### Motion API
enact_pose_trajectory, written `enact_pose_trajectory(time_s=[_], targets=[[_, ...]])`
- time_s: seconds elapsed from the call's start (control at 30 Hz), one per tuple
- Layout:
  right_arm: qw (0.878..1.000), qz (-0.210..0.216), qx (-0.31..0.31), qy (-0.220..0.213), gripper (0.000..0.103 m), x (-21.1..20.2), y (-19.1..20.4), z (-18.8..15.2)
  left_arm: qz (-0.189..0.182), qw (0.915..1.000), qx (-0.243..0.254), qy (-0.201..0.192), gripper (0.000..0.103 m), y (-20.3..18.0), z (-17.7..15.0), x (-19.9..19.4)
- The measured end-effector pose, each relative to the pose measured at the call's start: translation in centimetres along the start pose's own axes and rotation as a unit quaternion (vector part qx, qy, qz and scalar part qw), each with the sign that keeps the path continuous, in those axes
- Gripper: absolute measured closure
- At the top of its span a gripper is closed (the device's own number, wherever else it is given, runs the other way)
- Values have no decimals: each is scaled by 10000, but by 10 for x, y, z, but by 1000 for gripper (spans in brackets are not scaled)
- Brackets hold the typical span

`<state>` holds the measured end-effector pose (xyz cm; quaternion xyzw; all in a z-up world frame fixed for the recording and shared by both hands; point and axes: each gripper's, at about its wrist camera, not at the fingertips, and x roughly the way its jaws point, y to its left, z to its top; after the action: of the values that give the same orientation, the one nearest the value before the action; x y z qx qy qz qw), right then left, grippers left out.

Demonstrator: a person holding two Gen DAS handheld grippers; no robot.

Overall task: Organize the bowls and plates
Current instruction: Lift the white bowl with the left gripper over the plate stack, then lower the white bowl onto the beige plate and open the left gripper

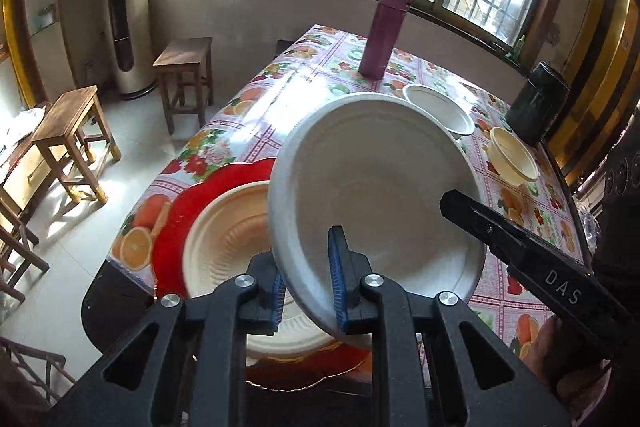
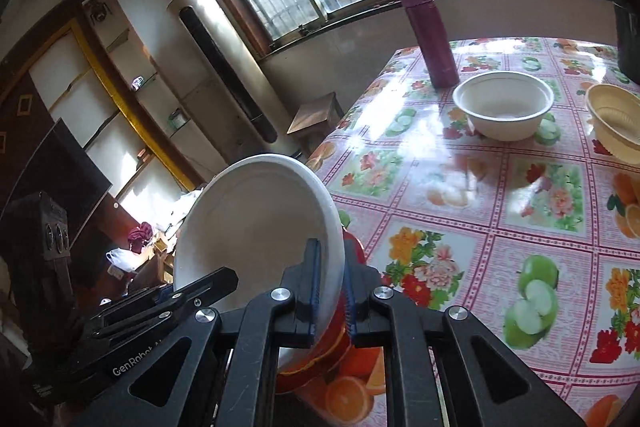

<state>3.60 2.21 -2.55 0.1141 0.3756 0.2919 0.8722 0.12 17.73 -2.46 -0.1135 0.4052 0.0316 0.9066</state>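
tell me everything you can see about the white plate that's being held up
The white plate is round and matte, seemingly moulded pulp or foam, with a raised rim and faint rings inside; it looks empty. It is lifted and steeply tilted above the cream plate, which lies on the red plate at the table's near edge. The left claw pinches its near rim between blue pads. The right claw is shut on the rim too, from the other side.
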Motion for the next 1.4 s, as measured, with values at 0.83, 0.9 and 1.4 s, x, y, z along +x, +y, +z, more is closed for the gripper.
enact_pose_trajectory(time_s=[0.83, 0.9, 1.4], targets=[[9956, -276, -787, 421, 89, 62, 27, -43, 679, 9970, -139, 341, 85, 36, -24, 23], [9953, -293, -823, 412, 89, 61, 27, -42, 959, 9952, -153, 126, 74, 38, -21, 16], [9947, -600, -492, -681, 35, 4, -30, -16, 1299, 9880, 422, -723, 29, -8, -10, -3]])
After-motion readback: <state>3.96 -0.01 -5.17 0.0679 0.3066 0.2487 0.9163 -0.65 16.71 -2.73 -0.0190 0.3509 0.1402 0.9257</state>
